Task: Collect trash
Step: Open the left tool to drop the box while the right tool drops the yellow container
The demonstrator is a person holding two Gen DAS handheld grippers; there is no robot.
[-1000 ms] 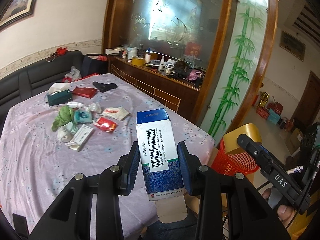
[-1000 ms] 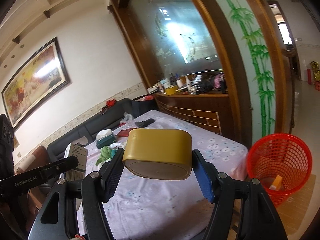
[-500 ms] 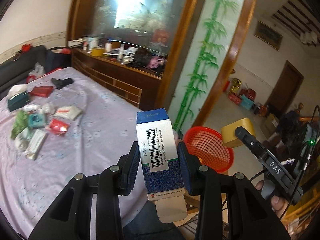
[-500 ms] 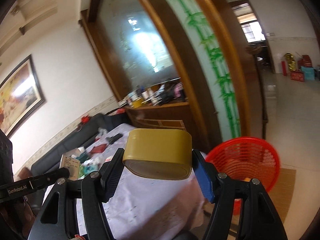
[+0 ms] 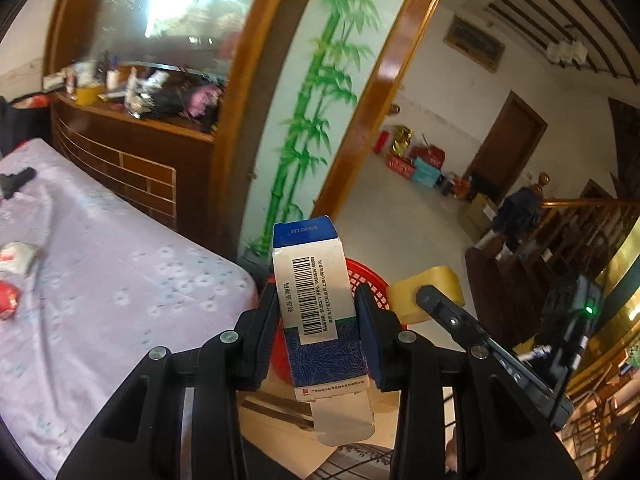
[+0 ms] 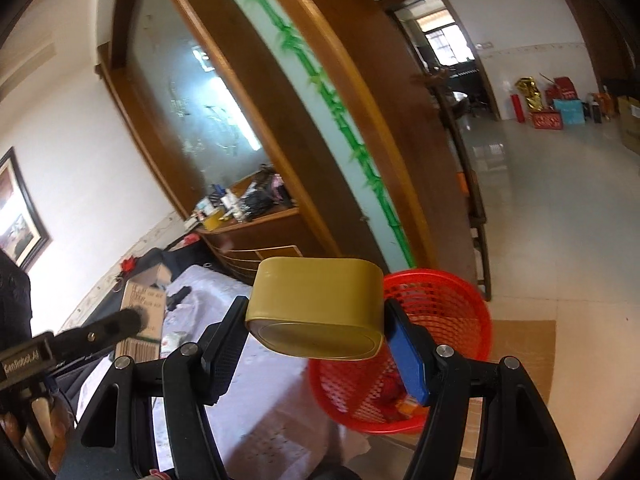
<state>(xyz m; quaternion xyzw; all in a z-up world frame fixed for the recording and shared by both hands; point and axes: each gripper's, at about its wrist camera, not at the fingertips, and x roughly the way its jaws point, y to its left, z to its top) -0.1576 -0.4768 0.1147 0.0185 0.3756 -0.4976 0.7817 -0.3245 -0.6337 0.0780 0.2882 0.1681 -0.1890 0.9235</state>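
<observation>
Medicine box (image 5: 320, 304) clamped in left jaws, gold tin (image 6: 316, 312) clamped in right jaws, red basket (image 6: 452, 312) beyond

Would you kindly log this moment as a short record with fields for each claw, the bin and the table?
left claw: shut on box, a blue and white carton with a barcode, held upright, bottom flap open
right claw: shut on tin, gold with rounded corners
bin: red mesh basket on the floor past the table's corner, some scraps inside
position: both items held near the bin, not yet released
table: lilac flowered cloth, a few items left at its far-left edge
</observation>
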